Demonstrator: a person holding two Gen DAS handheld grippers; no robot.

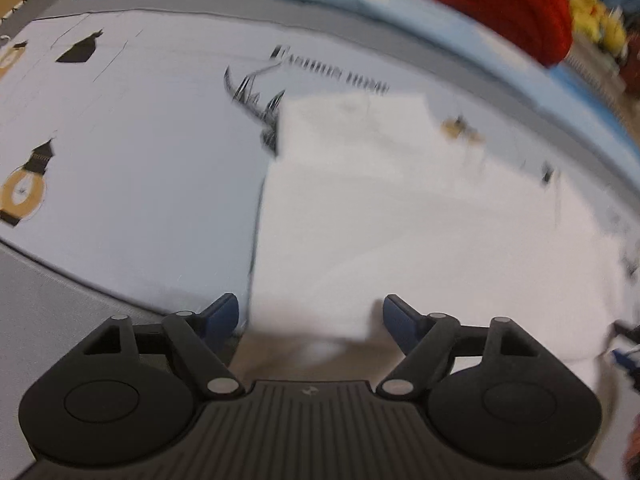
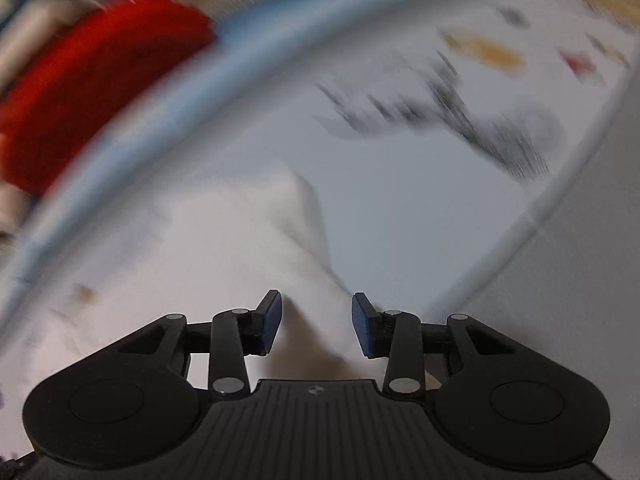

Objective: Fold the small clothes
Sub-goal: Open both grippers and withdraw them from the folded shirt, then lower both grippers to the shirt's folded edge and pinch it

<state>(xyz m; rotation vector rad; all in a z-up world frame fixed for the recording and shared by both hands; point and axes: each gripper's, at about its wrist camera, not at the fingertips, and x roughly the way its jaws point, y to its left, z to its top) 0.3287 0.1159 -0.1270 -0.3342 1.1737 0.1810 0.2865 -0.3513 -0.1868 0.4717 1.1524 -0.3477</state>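
A small white garment lies spread on a pale printed sheet. It has small printed marks, and its upper part looks folded over. My left gripper is open, and the garment's near edge lies between its blue pads. The right wrist view is blurred. There the white garment rises in a crease toward my right gripper. That gripper is open, with the cloth between its blue pads; they do not press it.
The sheet carries black lettering and lantern prints. A red knitted item lies beyond the sheet's blue border, and shows in the right wrist view. A grey mat lies at the near left.
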